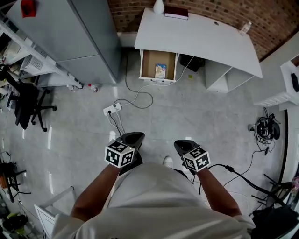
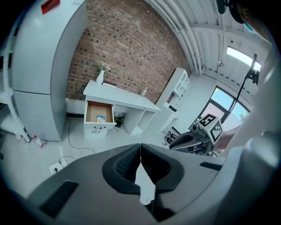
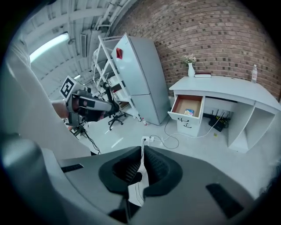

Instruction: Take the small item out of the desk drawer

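Steep downward look from head height onto a pale grey floor (image 1: 187,116). At top centre of the frame, a white table (image 1: 201,37) against a brick wall, with its drawer (image 1: 149,65) standing open. Inside the drawer, toward its right side, the small item (image 1: 160,71): a flat pack in pale blue and yellow, lying on the brown drawer bottom. On the table top, a white vase (image 1: 159,6), a dark book (image 1: 176,12) and a clear bottle (image 1: 245,28). At upper left, a tall grey cabinet (image 1: 88,37). Just below the drawer, a white power strip (image 1: 112,108) with looping cables on the floor. At lower centre, the left gripper (image 1: 132,138) and the right gripper (image 1: 180,145), side by side in front of the person's body, well apart from the drawer. Both pairs of jaws pressed together, with nothing between them.
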`<state>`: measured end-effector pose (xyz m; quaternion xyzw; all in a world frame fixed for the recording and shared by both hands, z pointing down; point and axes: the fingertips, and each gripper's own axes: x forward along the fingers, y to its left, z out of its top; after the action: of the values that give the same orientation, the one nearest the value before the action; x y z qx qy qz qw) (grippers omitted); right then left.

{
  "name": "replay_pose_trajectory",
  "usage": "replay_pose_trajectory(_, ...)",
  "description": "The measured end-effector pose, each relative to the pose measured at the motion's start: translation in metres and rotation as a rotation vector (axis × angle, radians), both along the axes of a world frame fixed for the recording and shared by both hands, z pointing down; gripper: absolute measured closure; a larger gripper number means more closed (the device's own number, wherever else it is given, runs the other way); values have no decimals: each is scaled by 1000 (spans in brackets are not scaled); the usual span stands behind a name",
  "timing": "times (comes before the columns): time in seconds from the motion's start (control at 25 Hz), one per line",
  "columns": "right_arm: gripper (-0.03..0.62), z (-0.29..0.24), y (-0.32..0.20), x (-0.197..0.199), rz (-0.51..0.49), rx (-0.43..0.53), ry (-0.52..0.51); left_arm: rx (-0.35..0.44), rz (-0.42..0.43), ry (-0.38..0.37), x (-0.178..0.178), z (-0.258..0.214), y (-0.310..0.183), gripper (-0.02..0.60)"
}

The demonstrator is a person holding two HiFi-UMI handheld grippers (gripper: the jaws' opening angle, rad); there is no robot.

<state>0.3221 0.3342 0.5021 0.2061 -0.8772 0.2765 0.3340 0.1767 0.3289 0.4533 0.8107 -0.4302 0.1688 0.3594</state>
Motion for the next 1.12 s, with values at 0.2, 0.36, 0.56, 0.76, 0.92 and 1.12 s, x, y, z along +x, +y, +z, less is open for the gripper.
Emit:
replay_pose_trajectory(0.2,469,4,-39,-87,78,-6,7,26,79,-15,-83,1,-40,558)
replay_pose_trajectory(0.36,410,9,-76,-148,158,5,17,22,124,-19,-141,8,-60,557)
replay_pose_trajectory(0.56,385,13,-135,-206,230,25,27,8,147,-5,-194,18,-94,543)
replay_pose_trajectory(0.76,368,36,-204,-225,242,14,39,-10,116,26,-212,29,-141,482)
replay_pose_trajectory(0.92,362,68,-291,-225,305,-19,37,-1,67,15,-222,28,-202,480)
replay_pose_trajectory(1.12,327,116,-427,-216,412,-60,40,-14,32,-15,-225,29,-296,479)
